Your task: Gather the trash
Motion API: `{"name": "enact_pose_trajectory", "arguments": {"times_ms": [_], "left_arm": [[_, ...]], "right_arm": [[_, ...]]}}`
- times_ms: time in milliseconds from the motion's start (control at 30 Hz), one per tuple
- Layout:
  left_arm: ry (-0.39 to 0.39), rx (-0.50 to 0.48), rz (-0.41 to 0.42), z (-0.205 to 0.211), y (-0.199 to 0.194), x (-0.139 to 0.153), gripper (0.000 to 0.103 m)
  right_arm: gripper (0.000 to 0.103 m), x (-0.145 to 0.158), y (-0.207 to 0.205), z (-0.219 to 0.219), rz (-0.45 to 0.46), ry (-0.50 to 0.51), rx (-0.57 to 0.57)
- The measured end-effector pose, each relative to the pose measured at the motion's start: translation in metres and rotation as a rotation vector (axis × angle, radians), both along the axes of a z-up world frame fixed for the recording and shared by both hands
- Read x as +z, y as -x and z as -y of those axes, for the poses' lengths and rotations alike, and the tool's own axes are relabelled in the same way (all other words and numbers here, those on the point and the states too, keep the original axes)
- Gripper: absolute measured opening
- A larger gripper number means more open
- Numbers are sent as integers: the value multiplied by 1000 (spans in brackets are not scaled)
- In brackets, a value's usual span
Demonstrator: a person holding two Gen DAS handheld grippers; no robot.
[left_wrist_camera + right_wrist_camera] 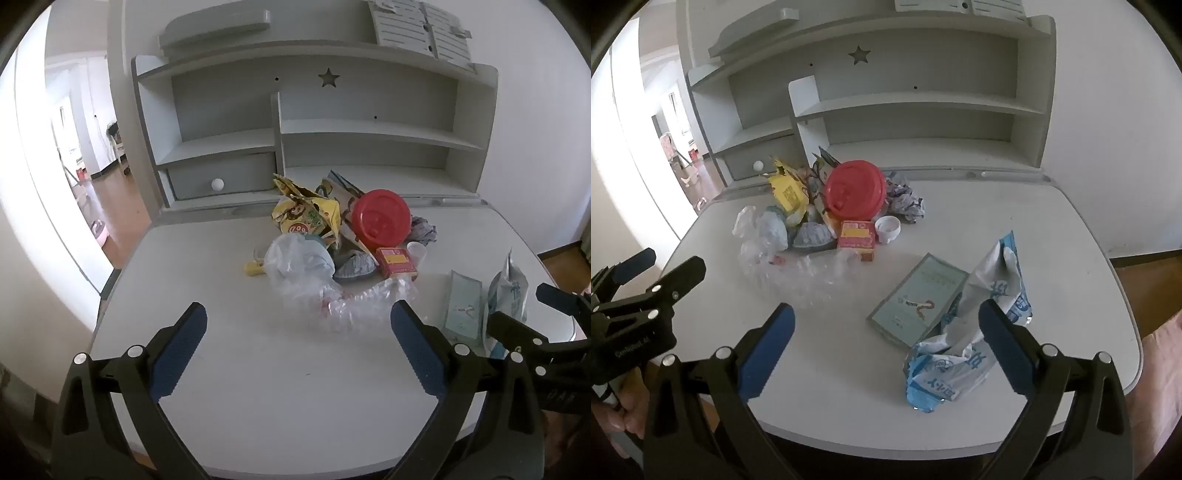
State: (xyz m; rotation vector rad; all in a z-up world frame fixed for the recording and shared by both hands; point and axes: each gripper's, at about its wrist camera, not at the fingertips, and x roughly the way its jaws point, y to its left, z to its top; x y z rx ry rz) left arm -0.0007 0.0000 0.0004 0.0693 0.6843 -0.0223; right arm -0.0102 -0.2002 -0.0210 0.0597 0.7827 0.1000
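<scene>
A pile of trash lies at the back of the white desk (258,369): a red lid (380,218), a yellow snack bag (306,214), a red box (397,261), a clear plastic bag (314,280), a small white cup (416,252) and crumpled paper (424,229). My left gripper (297,317) is open, just short of the clear bag. My right gripper (886,321) is open over a green flat packet (918,299) and a crumpled blue-white bag (964,332). The pile shows in the right wrist view too, with the red lid (855,190) and the red box (857,236).
A grey shelf unit (314,122) with a drawer (221,177) stands at the desk's back. A doorway and wooden floor (110,192) are on the left. The left gripper also shows in the right wrist view (646,288).
</scene>
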Motion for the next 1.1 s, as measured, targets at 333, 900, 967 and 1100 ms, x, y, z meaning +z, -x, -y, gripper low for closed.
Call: {"name": "enact_pose_trajectory", "arguments": {"times_ms": [333, 900, 967, 1100], "left_arm": [[12, 12, -6, -5, 0, 3, 97], [6, 12, -8, -5, -1, 1, 97], [6, 13, -8, -5, -1, 1, 97], [5, 15, -10, -7, -1, 0, 97]], "right_arm": [[96, 6, 2, -3, 4, 8, -1], [96, 7, 3, -4, 5, 1, 4], [96, 7, 3, -5, 5, -1, 5], [96, 8, 3, -5, 5, 1, 6]]}}
